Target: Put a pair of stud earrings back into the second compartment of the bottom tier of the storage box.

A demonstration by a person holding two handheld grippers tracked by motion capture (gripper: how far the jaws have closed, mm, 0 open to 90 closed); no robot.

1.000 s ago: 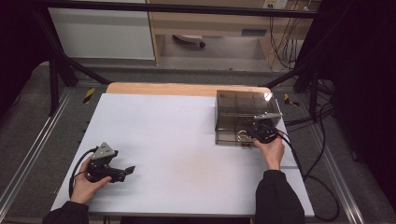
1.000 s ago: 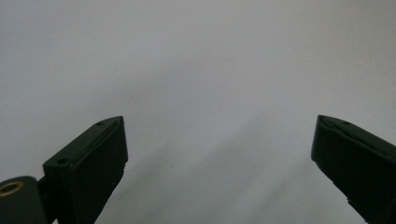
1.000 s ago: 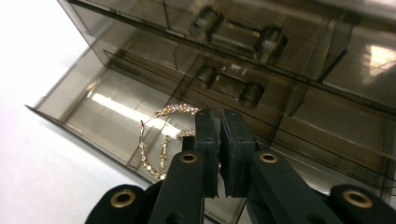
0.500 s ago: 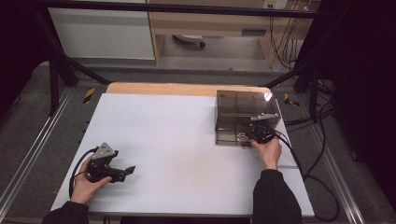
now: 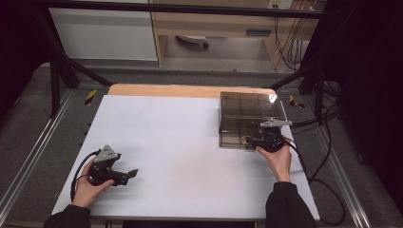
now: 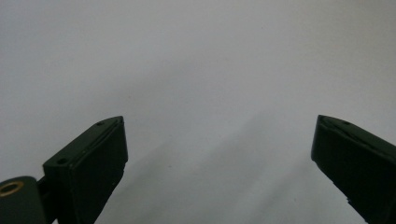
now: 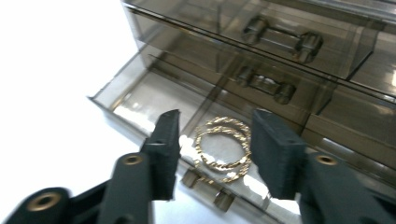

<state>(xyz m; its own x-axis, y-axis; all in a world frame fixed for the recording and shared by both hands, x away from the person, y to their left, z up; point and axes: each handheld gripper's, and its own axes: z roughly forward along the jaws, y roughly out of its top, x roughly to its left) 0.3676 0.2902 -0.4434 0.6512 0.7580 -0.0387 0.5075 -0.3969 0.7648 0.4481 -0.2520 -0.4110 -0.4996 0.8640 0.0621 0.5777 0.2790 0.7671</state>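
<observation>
Near the desk's (image 5: 190, 137) right edge, the right hand-held gripper (image 5: 248, 140) sat at the drawer box (image 5: 252, 111); the left hand-held gripper (image 5: 132, 174) rested by the front-left corner, unchanged. Left gripper view: jaws wide apart over bare desk. Right gripper view: jaws apart, gold rings (image 7: 223, 148) in the open drawer (image 7: 140, 100) directly ahead between them.

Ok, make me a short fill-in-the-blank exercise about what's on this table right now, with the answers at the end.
1. The smoky clear drawer box stands on the table's ____ side, seen from the person.
2. The gold rings lie in the box's lowest drawer, which is pulled ____.
3. The right gripper has its jaws open on either side of the ____.
4. The left gripper is open over bare ____ tabletop.

Missing words: right; open; rings; white
</observation>
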